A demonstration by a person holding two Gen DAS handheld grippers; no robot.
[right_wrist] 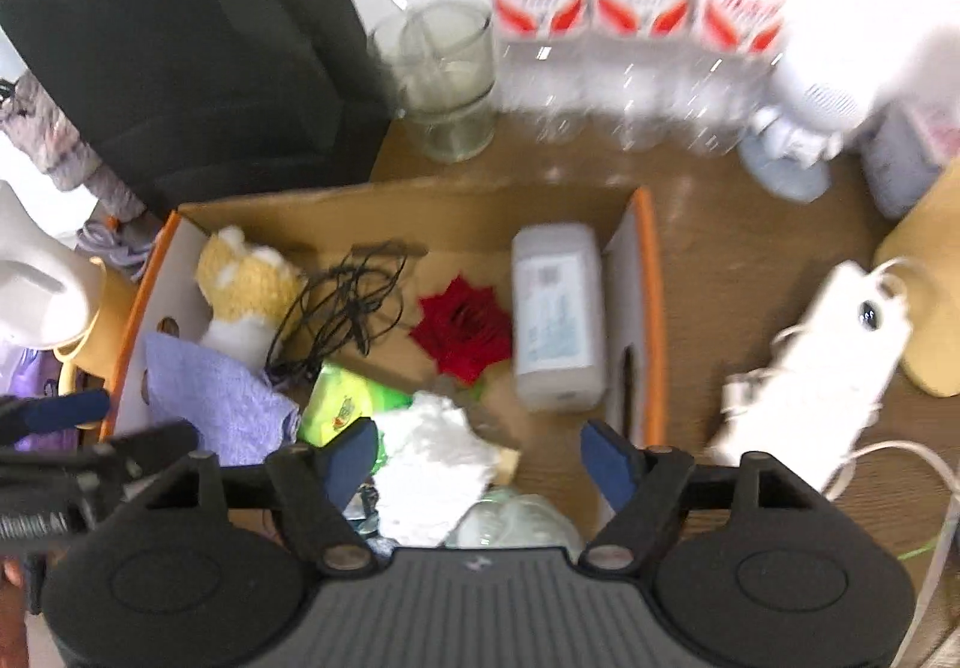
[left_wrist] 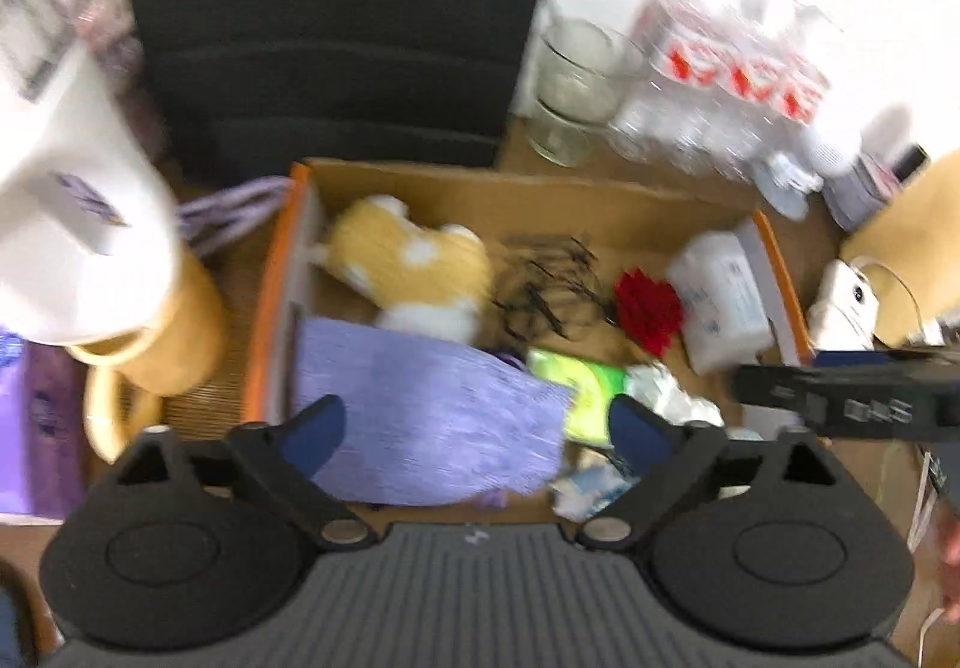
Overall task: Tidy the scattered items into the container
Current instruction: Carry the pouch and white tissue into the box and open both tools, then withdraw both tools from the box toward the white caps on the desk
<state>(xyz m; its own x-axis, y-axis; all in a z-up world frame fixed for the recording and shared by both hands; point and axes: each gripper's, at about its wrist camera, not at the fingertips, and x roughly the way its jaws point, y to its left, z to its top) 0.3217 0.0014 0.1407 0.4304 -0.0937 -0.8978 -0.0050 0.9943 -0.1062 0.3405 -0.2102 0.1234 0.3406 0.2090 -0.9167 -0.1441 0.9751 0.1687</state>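
Observation:
A cardboard box with orange rims [left_wrist: 264,320] [right_wrist: 651,308] holds a yellow-white plush toy [left_wrist: 414,266] [right_wrist: 246,284], a tangled black cable [left_wrist: 546,290] [right_wrist: 342,302], a red paper flower [left_wrist: 651,311] [right_wrist: 465,329], a white tissue pack [left_wrist: 720,296] [right_wrist: 558,314] and a green packet [left_wrist: 585,392] [right_wrist: 342,404]. My left gripper [left_wrist: 477,422] hangs open over a purple cloth [left_wrist: 432,416] [right_wrist: 210,398] lying in the box. My right gripper [right_wrist: 480,449] is open above crumpled white paper [right_wrist: 432,452] at the box's near side.
Behind the box stand a glass jar [right_wrist: 447,80] and a pack of water bottles [right_wrist: 636,20]. A black chair back [left_wrist: 336,20] rises at the rear left. A white charger with cord [right_wrist: 828,368] lies on the wooden table to the right of the box.

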